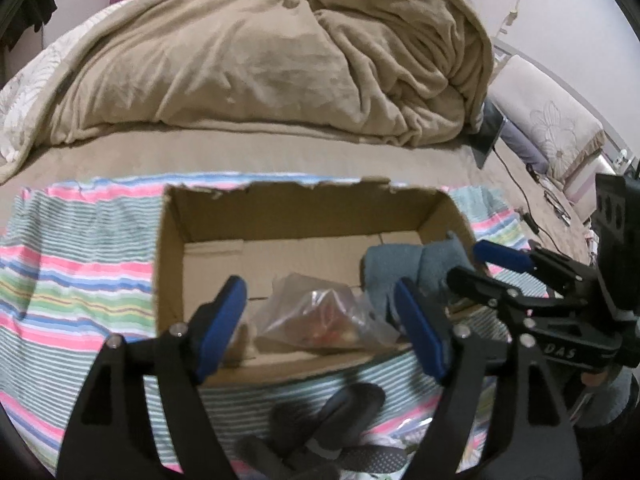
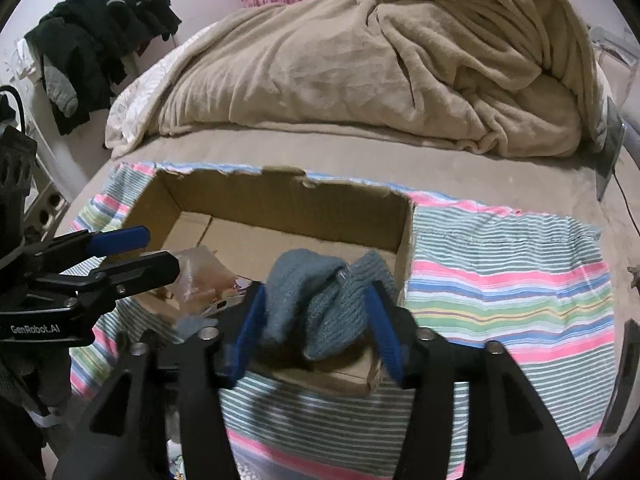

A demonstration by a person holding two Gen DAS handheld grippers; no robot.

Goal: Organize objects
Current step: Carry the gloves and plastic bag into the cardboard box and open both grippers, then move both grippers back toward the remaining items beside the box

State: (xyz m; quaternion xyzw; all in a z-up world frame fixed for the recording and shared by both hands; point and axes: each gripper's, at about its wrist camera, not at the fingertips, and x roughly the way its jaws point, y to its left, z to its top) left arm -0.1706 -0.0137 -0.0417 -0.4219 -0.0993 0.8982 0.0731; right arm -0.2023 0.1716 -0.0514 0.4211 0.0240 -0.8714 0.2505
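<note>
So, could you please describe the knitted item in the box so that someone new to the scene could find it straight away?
On the bed lies a striped cloth with an open cardboard box on it. In the box's near right corner sits a bundled blue-grey knitted garment, between the fingers of the right hand-held gripper. Its only neighbour in the box is a clear plastic bag, shiny rather than woolly.

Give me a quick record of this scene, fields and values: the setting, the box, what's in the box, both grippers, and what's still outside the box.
setting: bed with striped cloth and beige blanket
container: open cardboard box on the cloth
contents: clear plastic bag, blue-grey knitted item
left gripper: jaws open, bag lying between them
right gripper: jaws apart around the knitted item; contact unclear
outside box: dark items on the cloth, near side
</note>
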